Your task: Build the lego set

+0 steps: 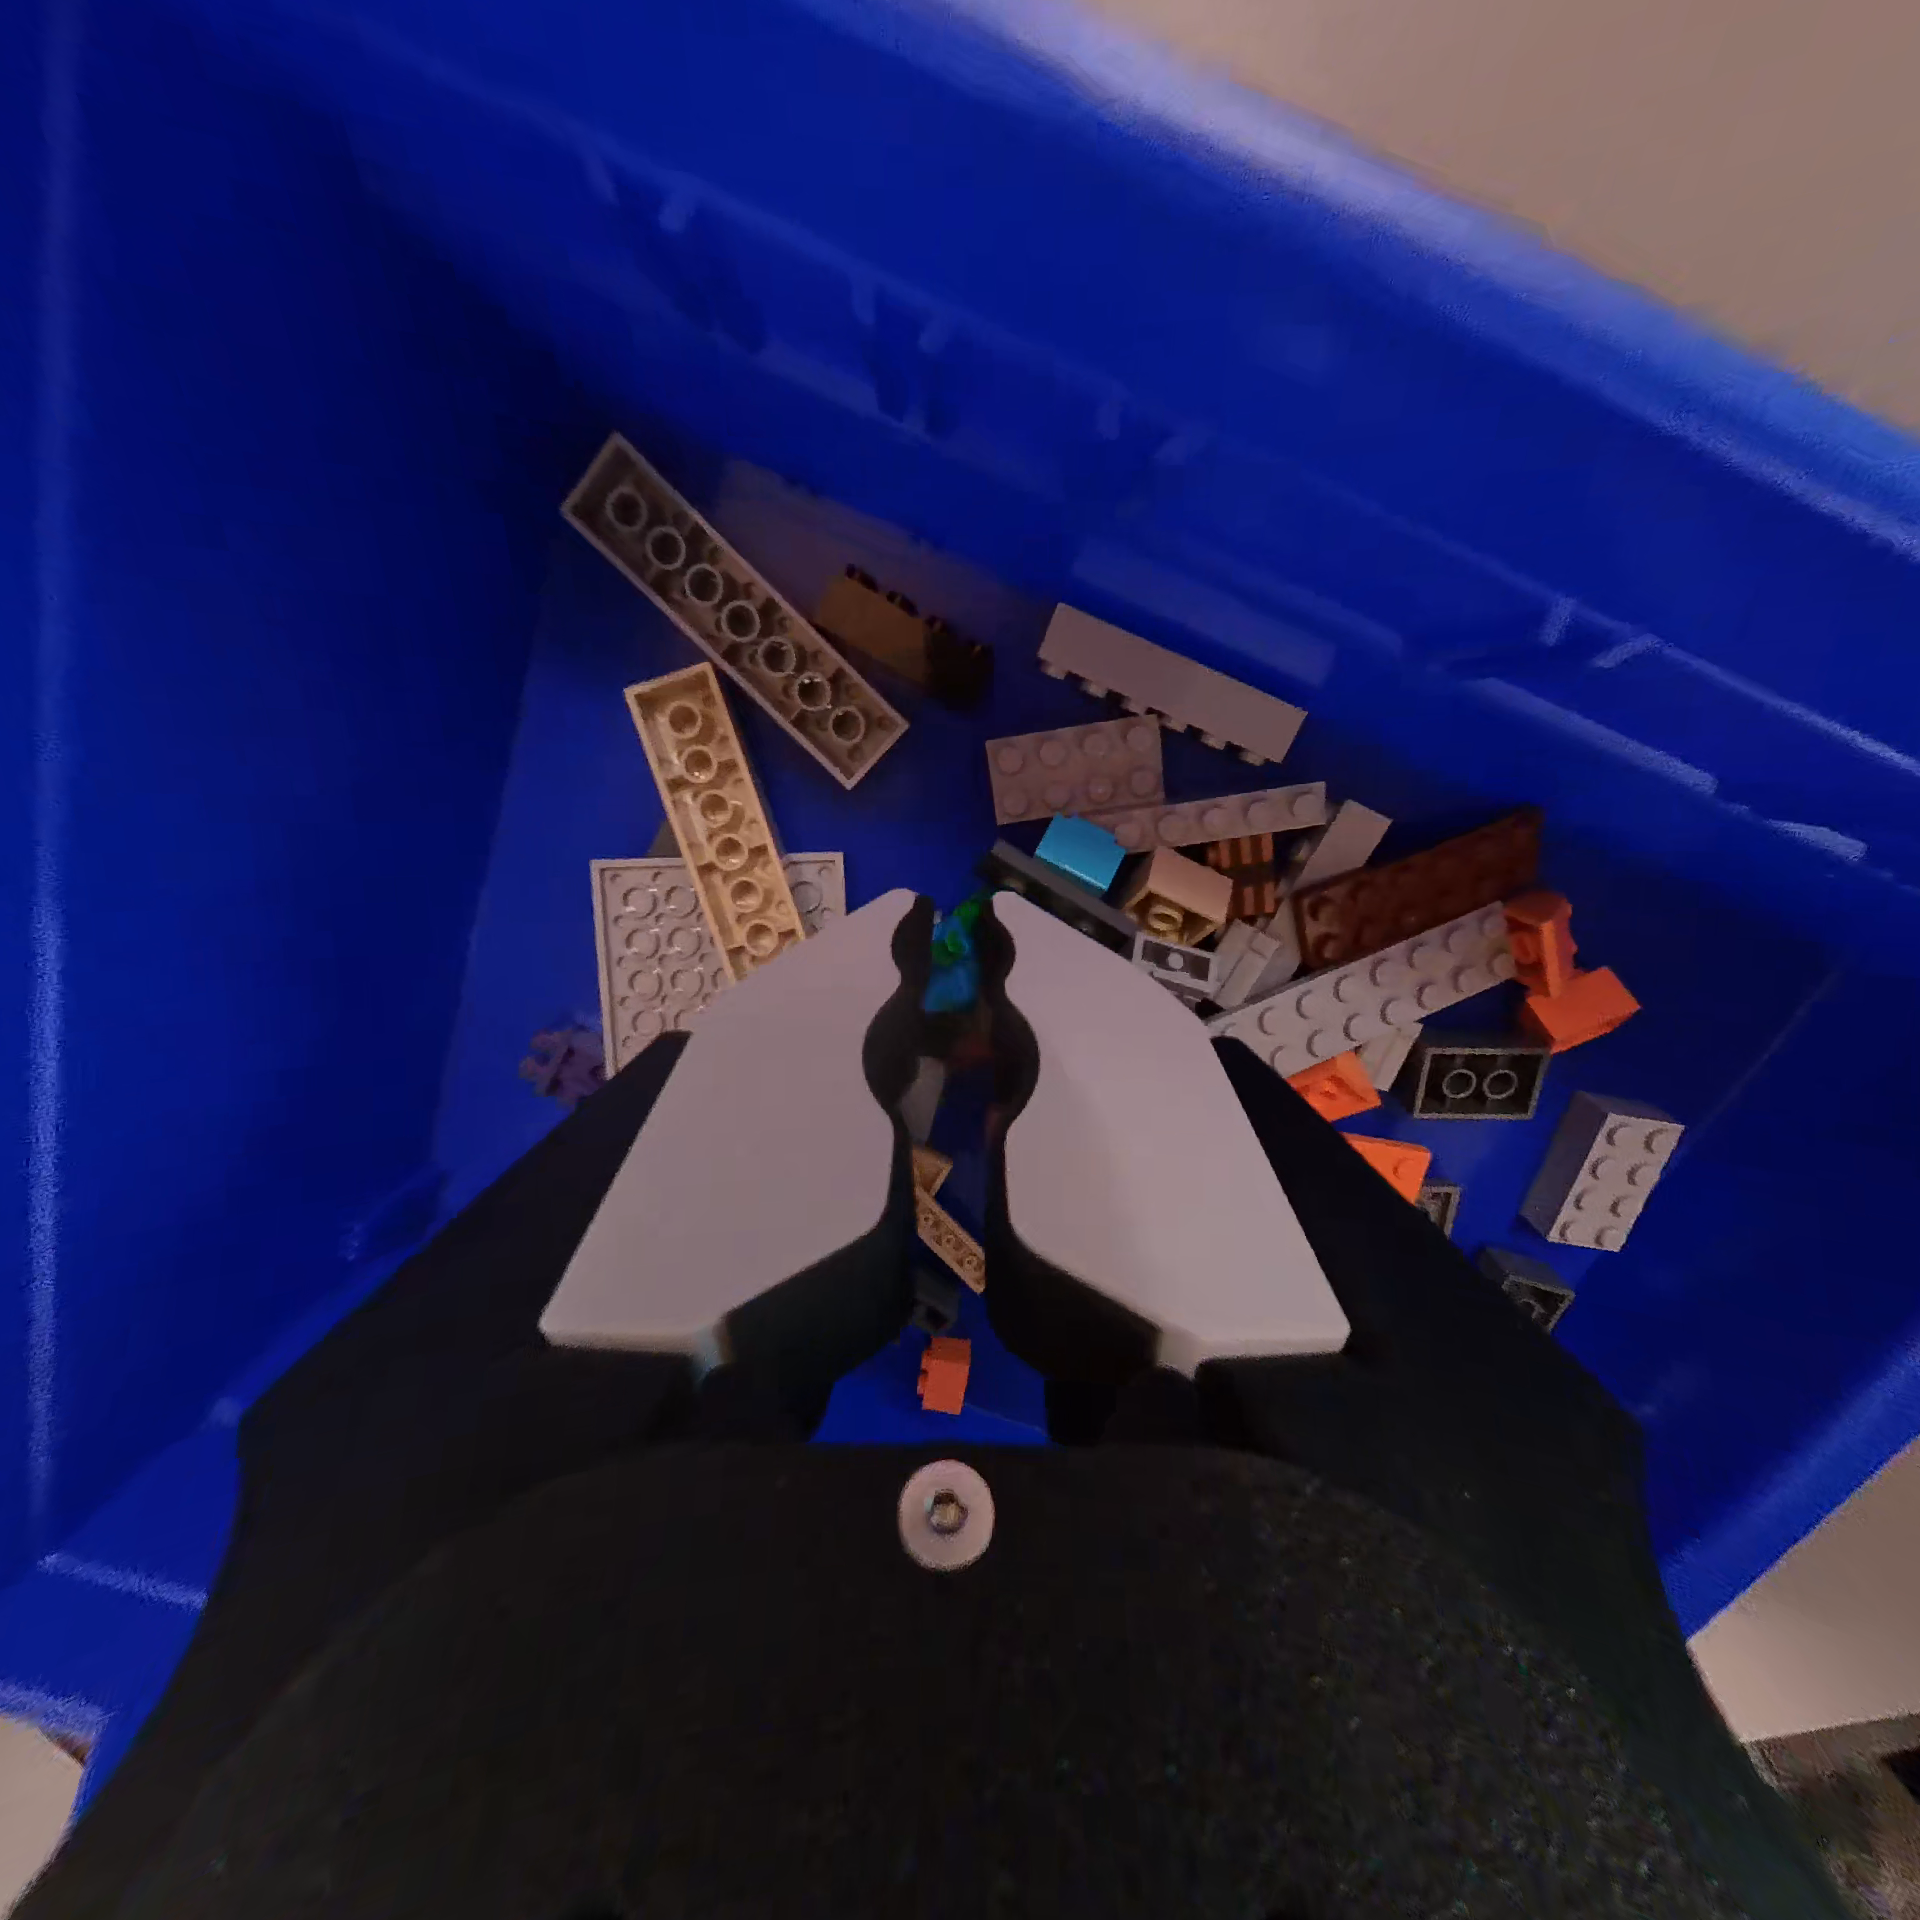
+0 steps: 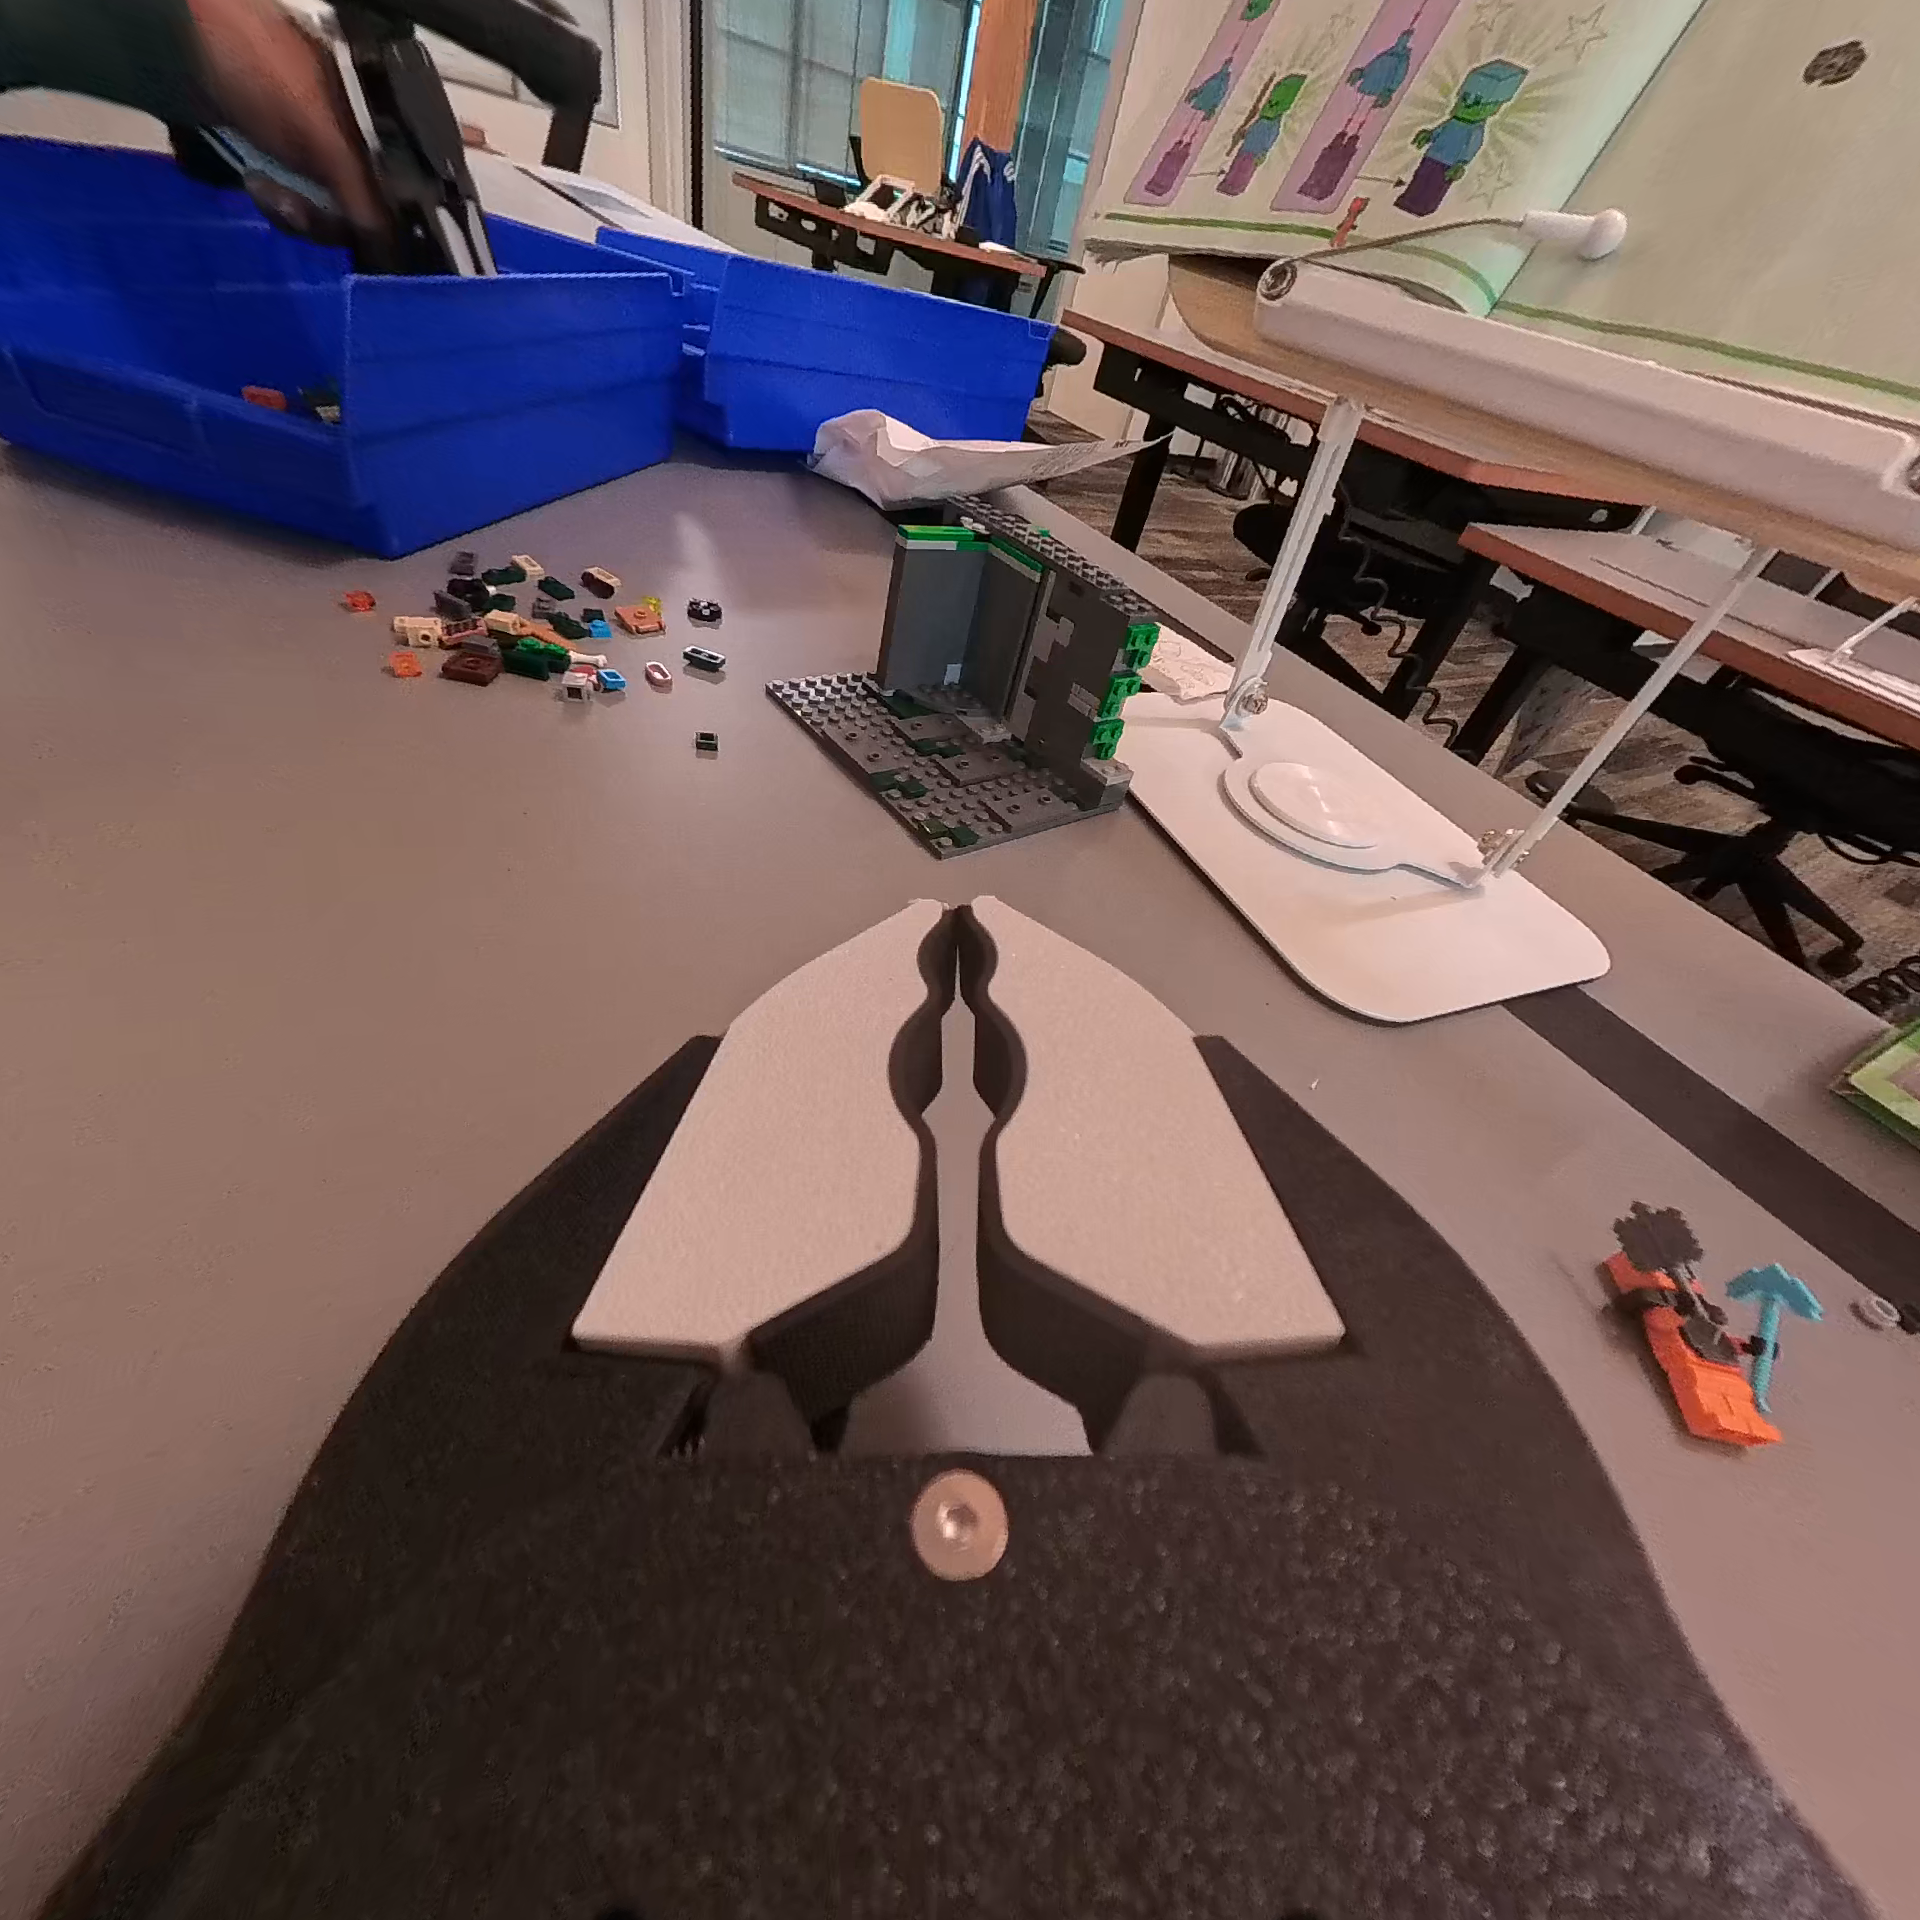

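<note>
No readable text, label or number on the bins, bricks or wall poster (image 2: 1351, 114).

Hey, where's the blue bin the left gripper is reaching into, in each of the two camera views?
Left wrist view: the blue bin fills most of the frame, its walls surrounding loose bricks, with the left gripper inside it.
Right wrist view: the same bin sits at upper left on the grey table, far from the right gripper.
Shared landmark: the left gripper, a blurred dark shape dipping into the bin at top left of the right view.
</note>
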A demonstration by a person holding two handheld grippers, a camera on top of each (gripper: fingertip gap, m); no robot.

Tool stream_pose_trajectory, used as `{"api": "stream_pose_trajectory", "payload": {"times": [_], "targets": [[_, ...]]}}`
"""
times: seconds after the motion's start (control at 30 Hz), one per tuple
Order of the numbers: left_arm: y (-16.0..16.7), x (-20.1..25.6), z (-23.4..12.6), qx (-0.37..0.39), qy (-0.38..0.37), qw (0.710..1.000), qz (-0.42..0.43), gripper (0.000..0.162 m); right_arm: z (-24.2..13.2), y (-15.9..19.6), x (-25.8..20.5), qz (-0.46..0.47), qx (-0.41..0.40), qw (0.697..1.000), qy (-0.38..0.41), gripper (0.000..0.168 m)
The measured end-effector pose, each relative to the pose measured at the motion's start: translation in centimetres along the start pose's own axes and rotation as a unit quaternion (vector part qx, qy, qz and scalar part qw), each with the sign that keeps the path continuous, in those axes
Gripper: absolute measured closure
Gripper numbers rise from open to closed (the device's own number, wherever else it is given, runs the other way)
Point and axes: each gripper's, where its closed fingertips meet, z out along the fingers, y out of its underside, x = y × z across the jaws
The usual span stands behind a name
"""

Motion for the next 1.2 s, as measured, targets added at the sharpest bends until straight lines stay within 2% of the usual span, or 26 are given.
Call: {"api": "stream_pose_trajectory", "payload": {"times": [0.47, 0.7, 0.8, 0.93, 1.03, 1.2], "targets": [[-3.5, 1.3, -9.3, 0.160, -0.058, 0.985, 0.020, 0.156, 0.1, 0.1, -0.2, -0.011, -0.003, 1.000, -0.001, 0.168], [-5.0, 4.4, -12.8, 0.250, -0.061, 0.966, 0.033, 0.157, 0.1, 0.1, -0.3, -0.017, -0.004, 1.000, 0.002, 0.168], [-6.5, 8.2, -15.0, 0.307, -0.018, 0.950, 0.047, 0.157, 0.1, 0.0, -0.3, -0.018, -0.003, 1.000, 0.003, 0.168], [-8.9, 16.9, -18.0, 0.393, 0.098, 0.911, 0.078, 0.157, 0.0, -0.3, -0.5, -0.012, 0.004, 1.000, 0.001, 0.168], [-10.2, 24.3, -19.3, 0.438, 0.202, 0.870, 0.100, 0.157, 0.1, -1.7, -1.2, -0.022, 0.021, 1.000, -0.001, 0.167], [-11.7, 35.5, -19.5, 0.461, 0.401, 0.785, 0.100, 0.157, 0.0, -7.2, -3.0, -0.081, 0.070, 0.994, -0.006, 0.160]]}}
